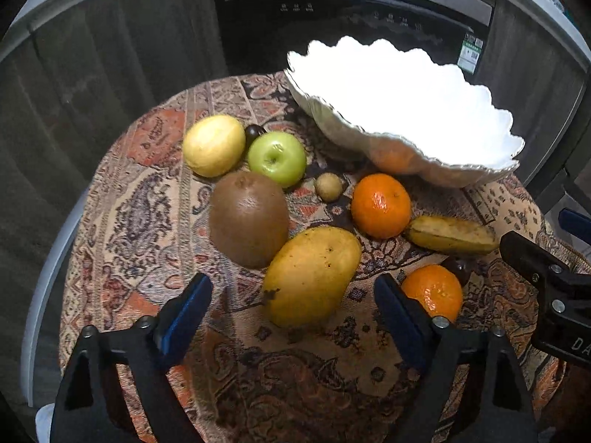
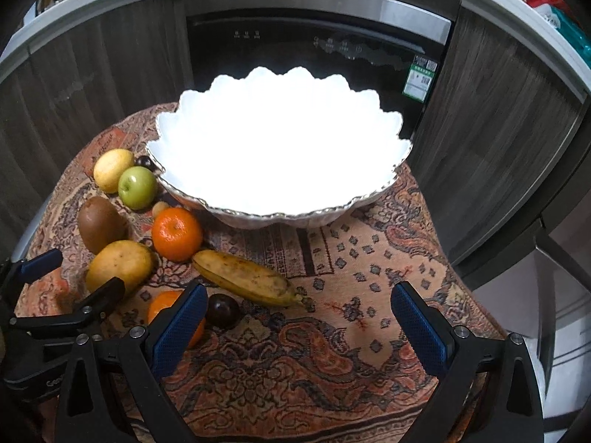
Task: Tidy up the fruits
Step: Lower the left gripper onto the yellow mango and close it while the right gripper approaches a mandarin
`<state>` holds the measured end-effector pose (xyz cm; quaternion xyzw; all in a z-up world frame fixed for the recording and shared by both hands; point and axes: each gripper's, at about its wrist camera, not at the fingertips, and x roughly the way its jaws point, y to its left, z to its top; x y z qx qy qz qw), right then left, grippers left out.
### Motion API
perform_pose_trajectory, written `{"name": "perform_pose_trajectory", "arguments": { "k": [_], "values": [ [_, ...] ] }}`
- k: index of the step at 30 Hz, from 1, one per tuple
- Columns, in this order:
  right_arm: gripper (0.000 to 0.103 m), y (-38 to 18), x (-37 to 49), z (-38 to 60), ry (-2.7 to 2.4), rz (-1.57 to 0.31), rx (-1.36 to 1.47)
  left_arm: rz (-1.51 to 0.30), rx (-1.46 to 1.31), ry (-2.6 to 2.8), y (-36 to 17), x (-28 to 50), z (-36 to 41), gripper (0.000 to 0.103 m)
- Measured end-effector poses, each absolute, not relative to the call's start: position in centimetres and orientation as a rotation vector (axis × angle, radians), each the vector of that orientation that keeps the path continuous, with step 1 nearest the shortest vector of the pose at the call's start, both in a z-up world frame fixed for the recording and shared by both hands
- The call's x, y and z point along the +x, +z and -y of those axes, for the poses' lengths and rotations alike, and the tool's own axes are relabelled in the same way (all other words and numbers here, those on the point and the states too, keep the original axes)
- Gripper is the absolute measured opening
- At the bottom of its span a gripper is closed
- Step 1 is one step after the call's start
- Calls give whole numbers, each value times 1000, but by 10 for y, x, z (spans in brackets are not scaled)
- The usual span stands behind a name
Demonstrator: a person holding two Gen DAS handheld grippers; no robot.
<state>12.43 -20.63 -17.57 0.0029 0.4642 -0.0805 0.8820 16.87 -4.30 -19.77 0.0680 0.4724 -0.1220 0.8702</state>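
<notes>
Mango between open left gripper — untouched

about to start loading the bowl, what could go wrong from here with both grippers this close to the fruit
The left gripper is open around the mango, with the kiwi touching it; closing could nudge the kiwi and send it rolling. The near orange sits right behind its right finger and may get bumped. The right gripper works close beside the left, so the two could collide.
</notes>
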Motion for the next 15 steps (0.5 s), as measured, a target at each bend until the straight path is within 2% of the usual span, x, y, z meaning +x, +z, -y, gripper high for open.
{"name": "perform_pose_trajectory", "arguments": {
  "k": [7,11,12,15],
  "values": [
    [101,-189,126,211,-177,-999,23,-1015,146,-271,-212,177,53,81],
    [101,-194,125,212,-182,-1013,25,-1026,144,-273,-219,180,57,71],
    [101,-194,125,212,-183,-1016,25,-1030,134,-281,-220,181,57,63],
    [101,-194,124,211,-188,-1019,22,-1026,133,-267,-221,179,58,59]
  ]
}}
